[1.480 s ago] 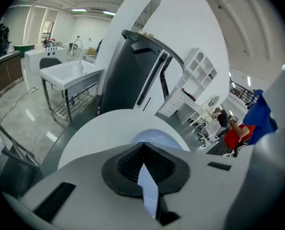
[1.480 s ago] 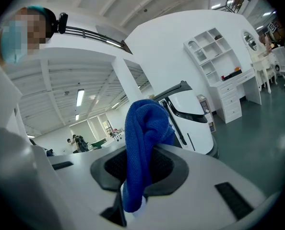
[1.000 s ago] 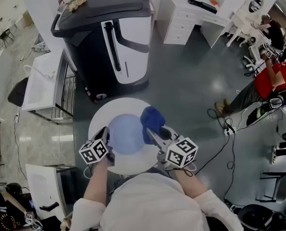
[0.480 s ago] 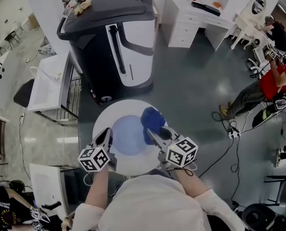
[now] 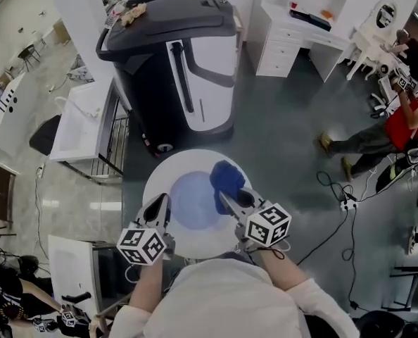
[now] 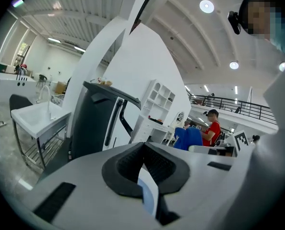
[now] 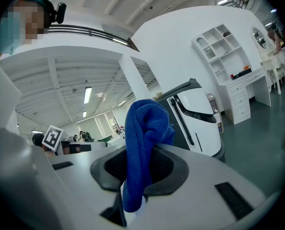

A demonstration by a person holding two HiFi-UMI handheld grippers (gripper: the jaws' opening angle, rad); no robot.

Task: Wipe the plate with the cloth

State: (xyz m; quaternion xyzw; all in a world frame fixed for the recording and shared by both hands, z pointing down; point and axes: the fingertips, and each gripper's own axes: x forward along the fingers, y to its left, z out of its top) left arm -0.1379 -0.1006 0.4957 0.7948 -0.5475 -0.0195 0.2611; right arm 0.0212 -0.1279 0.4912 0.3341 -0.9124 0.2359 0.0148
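Left gripper (image 6: pixel 143 150) closed tight on plate (image 5: pixel 195 159); thin white-and-blue rim pinched between jaws at plate's near-left edge. Right gripper (image 7: pixel 143 163) clamped on blue cloth (image 7: pixel 143 138); cloth bunched, sticking up past jaws. In head view, cloth seen over plate's right part, beside blue centre.

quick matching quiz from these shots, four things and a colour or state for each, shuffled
Things:
1. plate
2. cloth
3. left gripper
4. right gripper

Colour or state:
a. shut on the cloth
b. white rim, pale blue middle
c. shut on the plate's edge
d. deep blue, bunched up

Pairs: 1-b, 2-d, 3-c, 4-a
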